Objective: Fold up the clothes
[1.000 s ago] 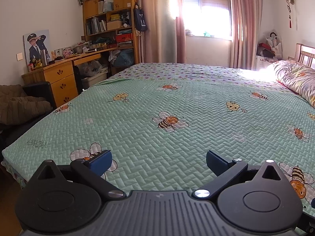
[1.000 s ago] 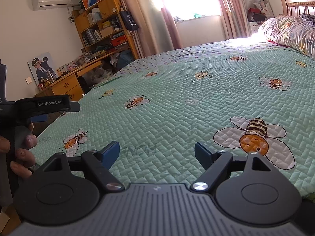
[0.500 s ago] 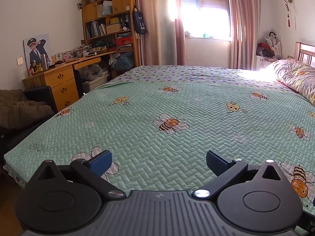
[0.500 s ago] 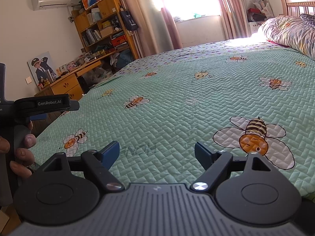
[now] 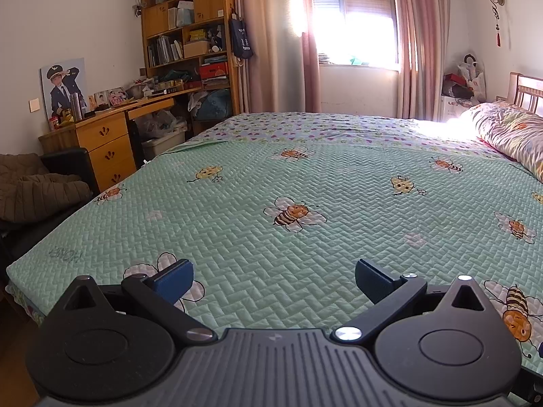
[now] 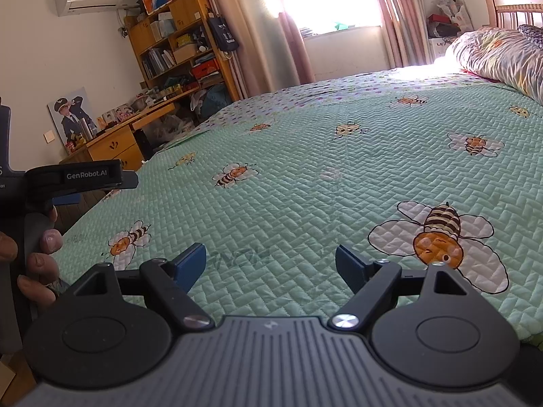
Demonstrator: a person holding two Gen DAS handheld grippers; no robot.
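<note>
No garment lies on the bed in either view. The bed's green quilt (image 5: 305, 176), printed with bees, stretches out flat ahead of both grippers. My left gripper (image 5: 273, 281) hangs over the quilt's near left corner, open, with nothing between its blue pads. My right gripper (image 6: 270, 265) hovers over the near edge beside a large bee print (image 6: 437, 240), also open and empty. In the right wrist view a hand (image 6: 34, 254) holds the left gripper's handle at the left edge. Brown quilted fabric (image 5: 37, 186) is heaped on a dark chair left of the bed.
A wooden desk (image 5: 108, 142) and a bookshelf (image 5: 190, 44) stand against the left wall. Bags and a bin (image 5: 163, 135) sit under the desk. A patterned duvet (image 5: 512, 135) is piled at the headboard on the right. Curtains and a bright window (image 5: 353, 27) are behind the bed.
</note>
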